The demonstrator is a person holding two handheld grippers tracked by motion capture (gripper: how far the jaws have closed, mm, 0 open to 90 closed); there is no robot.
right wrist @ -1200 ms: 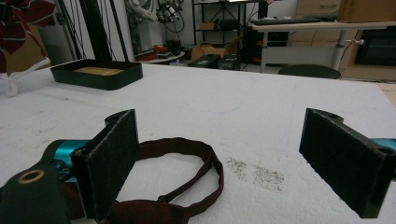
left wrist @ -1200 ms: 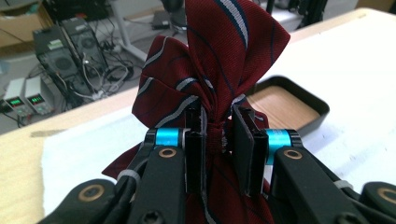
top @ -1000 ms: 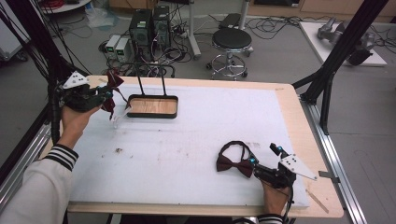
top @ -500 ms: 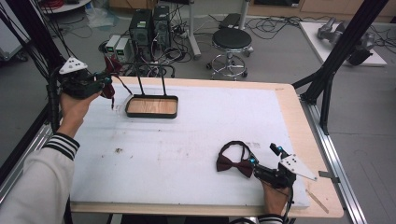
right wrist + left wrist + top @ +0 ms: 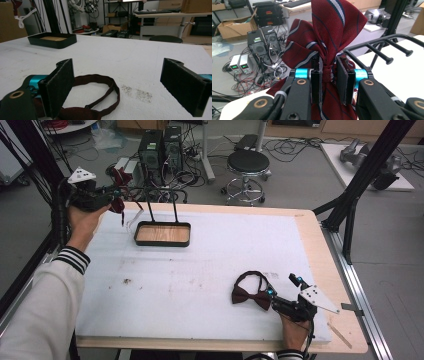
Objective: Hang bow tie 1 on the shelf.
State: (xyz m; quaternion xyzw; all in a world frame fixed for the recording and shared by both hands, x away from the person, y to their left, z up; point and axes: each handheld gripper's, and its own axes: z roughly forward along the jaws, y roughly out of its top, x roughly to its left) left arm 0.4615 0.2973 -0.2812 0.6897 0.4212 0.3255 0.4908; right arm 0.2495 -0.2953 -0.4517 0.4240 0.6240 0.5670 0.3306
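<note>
While the left gripper (image 5: 329,75) pinches the striped bow tie (image 5: 329,32) by its knot beside the black rack (image 5: 384,47), the right gripper (image 5: 125,85) rests spread, the dark bow tie (image 5: 92,100) at its left jaw.

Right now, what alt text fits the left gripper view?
The left gripper is clamped on the knot of a dark red striped bow tie, which fans out above the jaws. Behind it are the black prongs of a rack and, lower left, electronics and cables on the floor.

striped bow tie (image 5: 329,37) top cropped, lower part behind jaws
</note>
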